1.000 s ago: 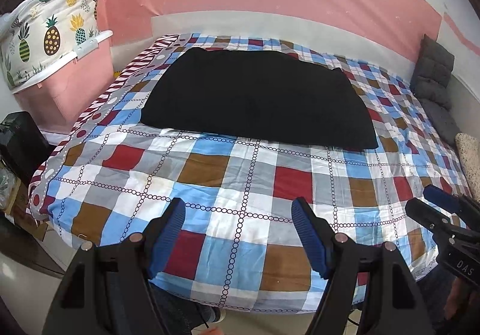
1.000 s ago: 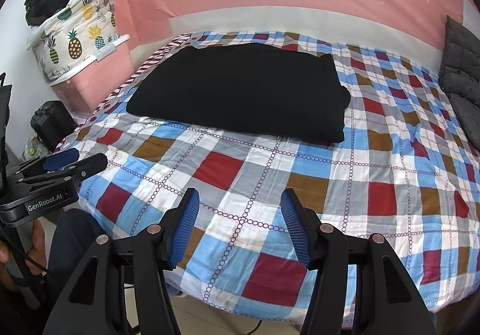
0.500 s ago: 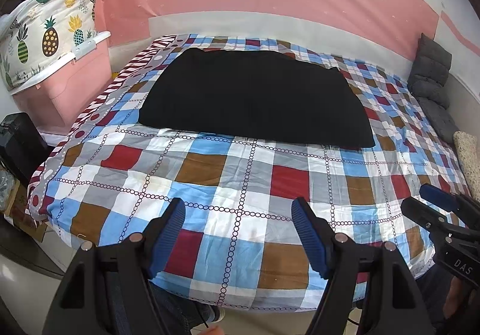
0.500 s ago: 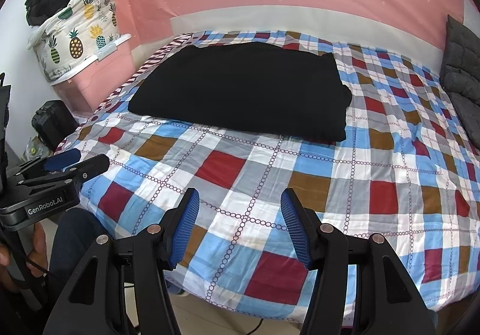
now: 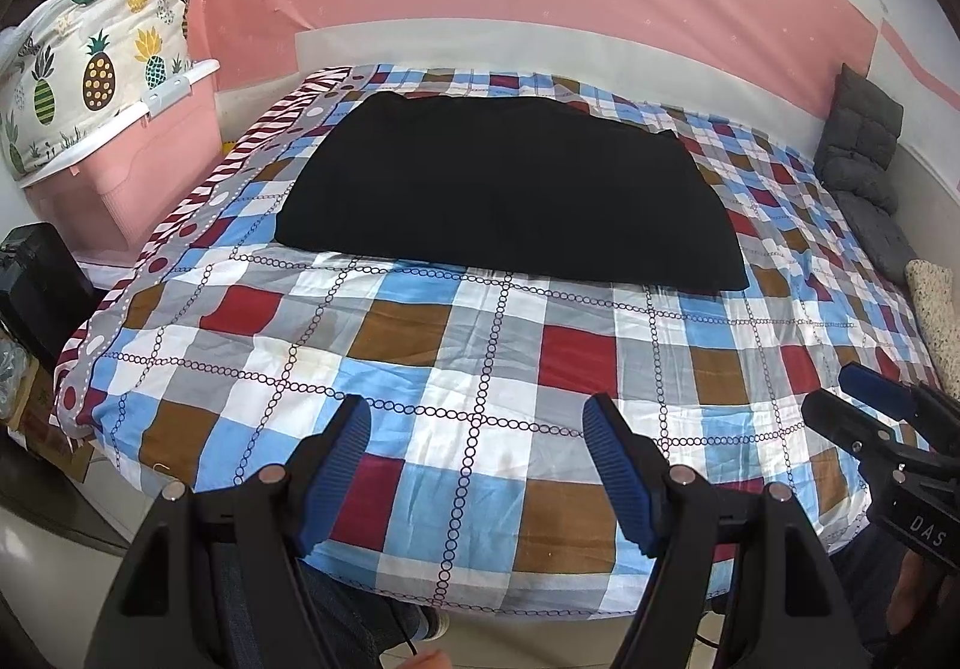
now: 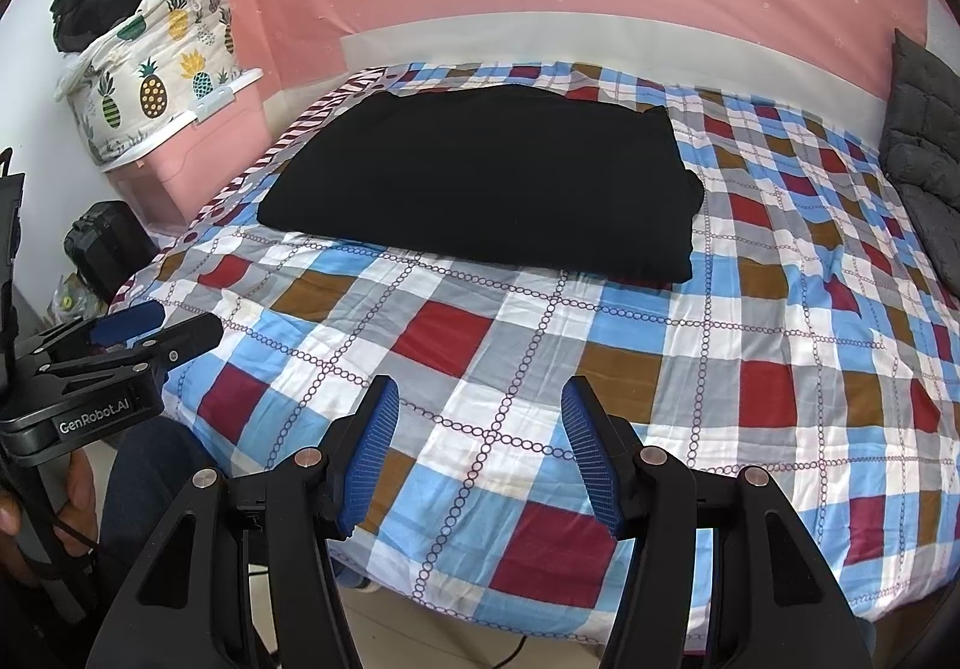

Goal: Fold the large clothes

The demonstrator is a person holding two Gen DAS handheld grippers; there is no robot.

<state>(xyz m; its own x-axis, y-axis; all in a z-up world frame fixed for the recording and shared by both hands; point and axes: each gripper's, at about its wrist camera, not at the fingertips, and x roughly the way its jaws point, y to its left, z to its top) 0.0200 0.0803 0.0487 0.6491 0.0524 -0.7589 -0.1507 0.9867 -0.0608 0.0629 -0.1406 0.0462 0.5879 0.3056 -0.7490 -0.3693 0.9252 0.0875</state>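
Now my left gripper (image 5: pixel 474 465) and right gripper (image 6: pixel 480 447) hang released and empty over the bed's (image 5: pixel 480 363) near edge. Beyond, the black garment (image 5: pixel 510 189) lies mid-bed, apparently already folded. To fold again, I'd pinch both near corners evenly. Its layers are too dark to read.
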